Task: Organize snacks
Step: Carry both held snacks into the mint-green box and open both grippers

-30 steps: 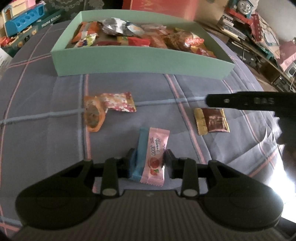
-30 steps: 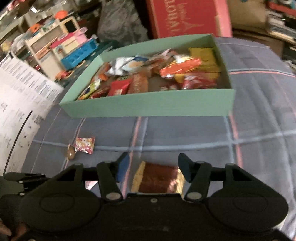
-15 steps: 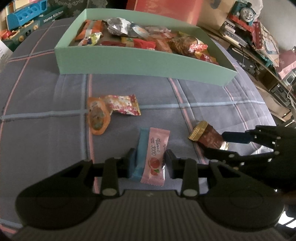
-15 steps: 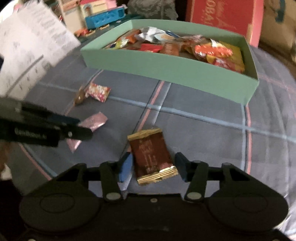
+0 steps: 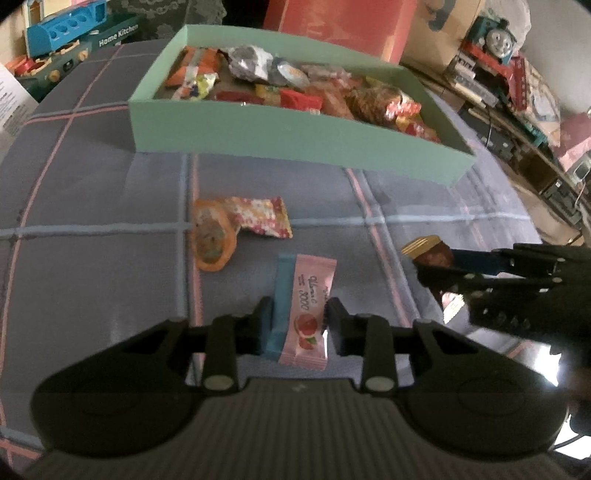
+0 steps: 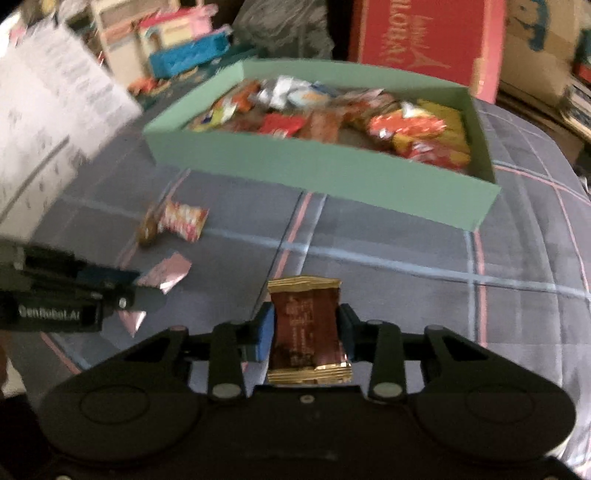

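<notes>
My left gripper is closing its jaws on a pink sachet with a blue sachet beside it. Both lie on the plaid cover, and the pads touch them. In the right wrist view my right gripper is also closing, its pads against a brown gold-edged packet. From the left wrist view that right gripper reaches in from the right, the brown packet showing at its tips. The green box full of snacks stands beyond. The right wrist view shows the left gripper at the pink sachet.
An orange wrapped snack and a floral packet lie between me and the green box. Toy sets, a red carton and a toy train crowd the far side. White printed paper lies at the left.
My right gripper came in over the brown packet and drew its jaws in against it; the packet now sits between the pads. The left gripper stayed on the pink sachet.
</notes>
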A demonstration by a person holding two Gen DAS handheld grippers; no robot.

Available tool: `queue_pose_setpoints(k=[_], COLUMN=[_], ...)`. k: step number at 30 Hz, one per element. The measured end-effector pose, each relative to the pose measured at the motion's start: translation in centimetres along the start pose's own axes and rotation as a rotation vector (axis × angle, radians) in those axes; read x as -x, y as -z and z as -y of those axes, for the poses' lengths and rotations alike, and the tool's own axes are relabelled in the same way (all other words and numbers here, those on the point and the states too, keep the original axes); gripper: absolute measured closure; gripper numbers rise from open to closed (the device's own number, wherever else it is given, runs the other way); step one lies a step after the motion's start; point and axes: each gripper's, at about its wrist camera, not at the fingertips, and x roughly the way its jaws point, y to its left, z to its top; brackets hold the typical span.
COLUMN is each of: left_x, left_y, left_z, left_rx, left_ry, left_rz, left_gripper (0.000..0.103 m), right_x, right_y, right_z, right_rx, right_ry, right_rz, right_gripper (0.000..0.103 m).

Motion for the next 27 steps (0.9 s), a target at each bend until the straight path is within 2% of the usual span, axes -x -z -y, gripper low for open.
queue_pose_setpoints(k=[6,12,19,25,27], left_x=[2.7,3.4,0.7,-1.9,-2.6], left_y=[-3.3,-9.6,-16.8,-20.0,-20.8], left_z=[0.4,-0.9,-2.6,-2.7,-2.6], left_rx=[-0.039,-0.043,-0.018,-0.037,-0.047], left_ry=[0.004,-0.051,-0.076,-0.114,-0.131], left_rz=[0.104,0.180,0.174,0.158,0.158], left_gripper=[0.072,0.072,0.072,0.072,0.071], right_x=[2.2,2.8,0.7,-2.5,-3.3], right_y=[-3.6,-8.6,-13.8,-16.2,-16.6], right_z=[1.3,3.1,5.2,5.9,5.9], right_rx=[-0.064,-0.101,-0.140,-0.155,-0.162], right_ry=[-0.034,-0.043,-0.038,-0.032,-0.022], right_rz=[0.090,0.179,0.205,0.193,0.189], right_gripper=[0.067,0.067,0.067,0.067,0.062])
